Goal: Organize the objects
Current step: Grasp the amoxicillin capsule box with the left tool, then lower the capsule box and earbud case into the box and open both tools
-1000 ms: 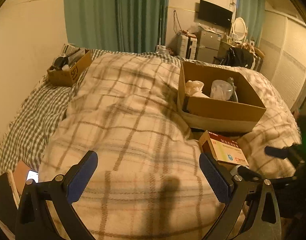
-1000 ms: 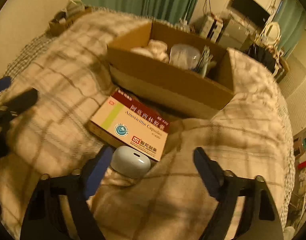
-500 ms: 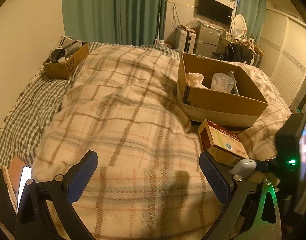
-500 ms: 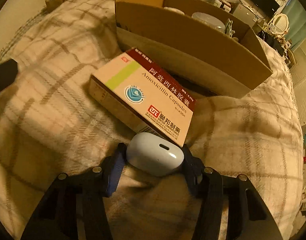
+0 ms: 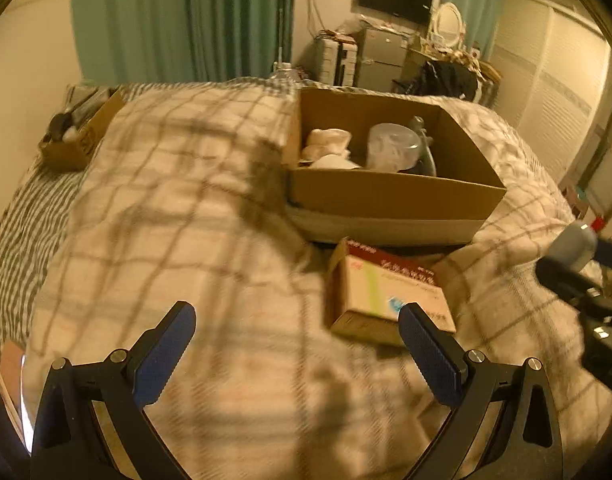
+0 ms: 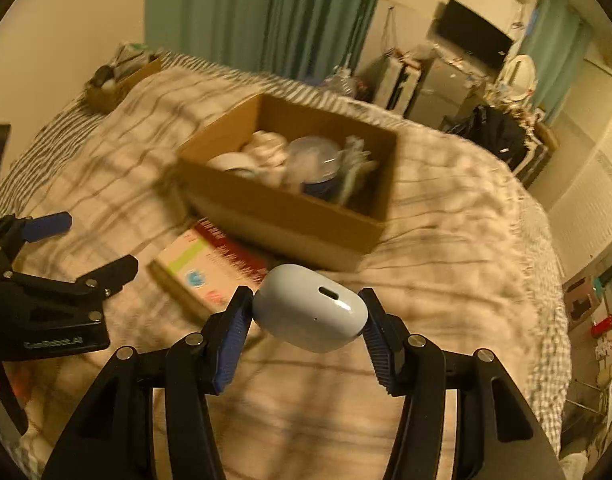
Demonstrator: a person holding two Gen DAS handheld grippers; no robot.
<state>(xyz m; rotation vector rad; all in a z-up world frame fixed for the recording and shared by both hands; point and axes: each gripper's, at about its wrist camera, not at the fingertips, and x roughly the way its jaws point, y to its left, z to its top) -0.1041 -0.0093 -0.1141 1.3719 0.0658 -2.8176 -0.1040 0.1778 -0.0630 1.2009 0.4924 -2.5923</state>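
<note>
My right gripper (image 6: 308, 312) is shut on a white earbud case (image 6: 310, 307) and holds it in the air above the plaid blanket; the case also shows at the right edge of the left wrist view (image 5: 574, 245). An open cardboard box (image 5: 390, 196) with a clear cup and white cloth sits on the bed; it also shows in the right wrist view (image 6: 281, 204). A medicine box (image 5: 386, 296) lies in front of it, also seen from the right wrist (image 6: 209, 264). My left gripper (image 5: 295, 344) is open and empty, low over the blanket, left of the medicine box.
A small cardboard box (image 5: 77, 136) with dark items sits at the bed's far left corner. Green curtains (image 5: 185, 20), a TV and cluttered furniture stand beyond the bed. A phone lies at the bed's near left edge (image 5: 23, 396).
My right gripper closed on the earbud case beside the medicine box and lifted it off the blanket. My left gripper shifted right, toward the medicine box.
</note>
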